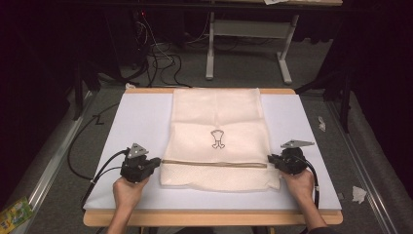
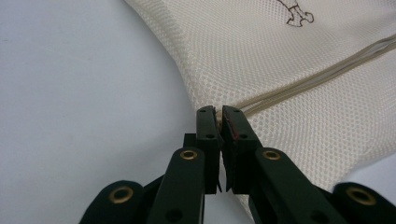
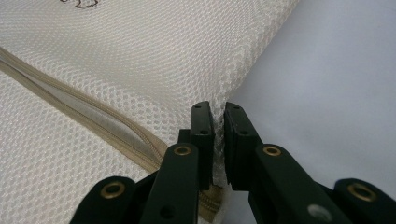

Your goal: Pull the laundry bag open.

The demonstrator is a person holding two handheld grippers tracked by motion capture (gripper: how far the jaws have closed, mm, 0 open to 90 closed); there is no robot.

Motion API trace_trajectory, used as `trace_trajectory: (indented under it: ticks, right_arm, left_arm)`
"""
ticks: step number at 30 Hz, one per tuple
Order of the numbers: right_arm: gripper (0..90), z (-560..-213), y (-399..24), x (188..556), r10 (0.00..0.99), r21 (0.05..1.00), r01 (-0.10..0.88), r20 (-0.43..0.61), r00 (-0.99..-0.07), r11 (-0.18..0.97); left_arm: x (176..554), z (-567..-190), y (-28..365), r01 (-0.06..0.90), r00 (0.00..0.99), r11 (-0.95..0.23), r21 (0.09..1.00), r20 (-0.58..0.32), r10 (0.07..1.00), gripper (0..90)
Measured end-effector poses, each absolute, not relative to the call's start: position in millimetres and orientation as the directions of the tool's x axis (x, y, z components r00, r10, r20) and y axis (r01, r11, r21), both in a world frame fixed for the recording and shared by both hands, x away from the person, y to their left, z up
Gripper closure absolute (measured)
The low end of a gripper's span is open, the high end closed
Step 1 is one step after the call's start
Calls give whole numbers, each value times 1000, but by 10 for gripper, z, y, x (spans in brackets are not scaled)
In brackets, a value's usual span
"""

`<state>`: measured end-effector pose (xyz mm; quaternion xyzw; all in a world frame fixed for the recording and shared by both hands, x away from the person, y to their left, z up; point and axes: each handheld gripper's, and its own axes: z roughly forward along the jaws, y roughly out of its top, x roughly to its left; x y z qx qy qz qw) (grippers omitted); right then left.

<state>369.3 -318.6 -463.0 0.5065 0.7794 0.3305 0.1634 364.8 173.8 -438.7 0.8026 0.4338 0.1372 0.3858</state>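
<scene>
Mesh bag point(image 1: 216, 141) flat mid-table point(image 1: 136, 117), zip point(image 1: 214, 164) across near end. L gripper point(image 2: 218, 116) & R gripper point(image 3: 218, 116) both clamped on bag's side edges at zip ends. Looks light, floppy, prob. sags between grips; hold seam/zip tape, not open mesh.

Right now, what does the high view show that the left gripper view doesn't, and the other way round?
High view: both hands, the right gripper at the mesh bag's other edge, the wooden table edge, floor cables. Left gripper view: the left gripper shut on the bag's edge where the zipper ends, plus the mesh weave. Both: bag, printed logo, white mat.
</scene>
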Motion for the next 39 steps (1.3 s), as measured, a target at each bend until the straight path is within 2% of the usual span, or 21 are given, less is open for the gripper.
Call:
trace_trajectory:
  ticks: [18,26,31,39]
  right_arm:
    - [804,-4698,-3184,3700,903,679,682,65,-424,271]
    - [732,-4691,-3189,3694,905,680,681,62,-422,271]
    - [687,-4667,-3175,3673,903,684,675,58,-426,275]
    - [641,-4584,-3241,3617,908,715,655,68,-414,245]
  left_arm:
    - [3732,-4601,1608,627,585,-358,691,-115,803,850]
    - [3736,-4610,1597,627,584,-356,693,-115,804,818]
    - [3720,-4567,1624,604,588,-342,720,-112,801,766]
    - [3676,-4480,1680,560,588,-305,770,-111,801,634]
